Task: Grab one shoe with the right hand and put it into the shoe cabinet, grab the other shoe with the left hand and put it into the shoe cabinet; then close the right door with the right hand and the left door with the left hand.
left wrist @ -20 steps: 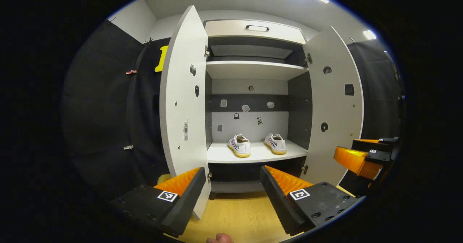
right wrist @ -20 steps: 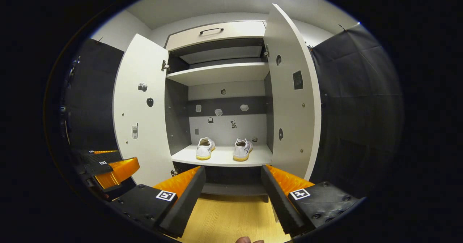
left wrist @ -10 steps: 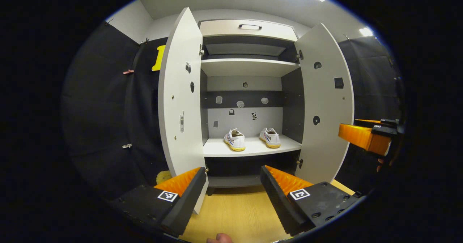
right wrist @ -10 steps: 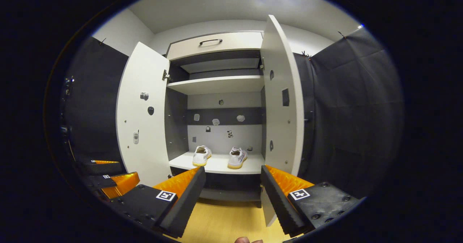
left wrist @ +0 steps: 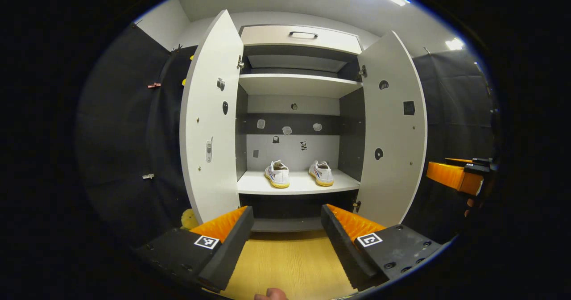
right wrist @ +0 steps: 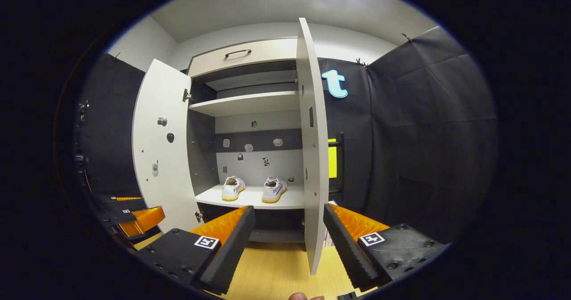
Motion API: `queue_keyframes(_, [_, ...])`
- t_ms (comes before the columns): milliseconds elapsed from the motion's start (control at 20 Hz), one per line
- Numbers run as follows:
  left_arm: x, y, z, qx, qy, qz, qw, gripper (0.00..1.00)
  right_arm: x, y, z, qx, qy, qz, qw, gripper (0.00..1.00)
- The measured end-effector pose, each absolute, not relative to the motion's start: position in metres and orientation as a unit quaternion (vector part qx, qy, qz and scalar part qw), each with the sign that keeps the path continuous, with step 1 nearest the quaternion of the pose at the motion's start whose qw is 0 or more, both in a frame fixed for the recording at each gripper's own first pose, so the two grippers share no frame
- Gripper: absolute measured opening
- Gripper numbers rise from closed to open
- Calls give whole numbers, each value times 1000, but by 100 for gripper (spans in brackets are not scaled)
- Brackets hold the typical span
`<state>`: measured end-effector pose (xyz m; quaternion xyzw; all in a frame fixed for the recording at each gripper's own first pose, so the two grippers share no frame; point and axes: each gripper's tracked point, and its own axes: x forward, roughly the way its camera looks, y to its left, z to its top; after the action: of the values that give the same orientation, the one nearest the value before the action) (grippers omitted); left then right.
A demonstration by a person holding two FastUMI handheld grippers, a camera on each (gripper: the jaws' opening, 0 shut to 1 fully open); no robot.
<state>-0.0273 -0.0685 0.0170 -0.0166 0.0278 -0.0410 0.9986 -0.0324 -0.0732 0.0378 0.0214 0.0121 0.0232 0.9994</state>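
Two white shoes with yellow soles, one (left wrist: 277,175) and the other (left wrist: 321,173), stand side by side on the lower shelf of the open shoe cabinet (left wrist: 298,185). In the right gripper view the shoes (right wrist: 233,188) (right wrist: 274,189) sit left of the right door (right wrist: 314,157), which I see edge-on. That door's front edge stands in line with the gap of my open right gripper (right wrist: 289,242). My left gripper (left wrist: 287,242) is open and empty, back from the cabinet. The left door (left wrist: 207,126) and right door (left wrist: 392,130) both stand wide open. The right gripper (left wrist: 455,175) is out past the right door.
A drawer with a dark handle (left wrist: 302,35) tops the cabinet, above an upper shelf (left wrist: 296,85). Wooden floor (left wrist: 290,264) lies in front. A small yellow thing (left wrist: 189,219) sits by the left door's foot. The left gripper (right wrist: 134,208) hangs low at the left.
My right gripper has swung to the right, so the right door now shows edge-on between its fingers. My left gripper has drifted a little back and left. Both stay open.
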Motion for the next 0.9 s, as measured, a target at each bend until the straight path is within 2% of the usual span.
queue_keyframes(200, [-30, -59, 17, -18, 28, -29, 999, 96, -31, -68, 39, 11, 10, 26, 1000, 98])
queue_keyframes(350, [-33, -52, 22, -29, 19, -21, 999, 96, -6, -141, 55, -25, -19, -82, 996, 98])
queue_keyframes(400, [-31, -49, 22, -31, 18, -18, 999, 96, 5, -157, 48, -23, -4, -101, 995, 97])
queue_keyframes(500, [-29, -46, 21, -33, 20, -11, 999, 96, 26, -178, 26, 4, 40, -112, 993, 96])
queue_keyframes(550, [-28, -45, 20, -32, 21, -10, 999, 96, 33, -185, 16, 19, 59, -114, 992, 90])
queue_keyframes(650, [-27, -44, 19, -28, 24, -5, 999, 96, 34, -202, 15, 41, 51, -128, 990, 90])
queue_keyframes(750, [-24, -43, 18, -23, 26, -3, 999, 96, 40, -223, 12, 14, 46, -141, 989, 87])
queue_keyframes(850, [-20, -45, 18, -24, 26, -4, 999, 96, 50, -206, 1, 6, 63, -107, 992, 87])
queue_keyframes(900, [-17, -44, 19, -26, 25, -4, 999, 96, 53, -207, 4, -7, 52, -113, 992, 87])
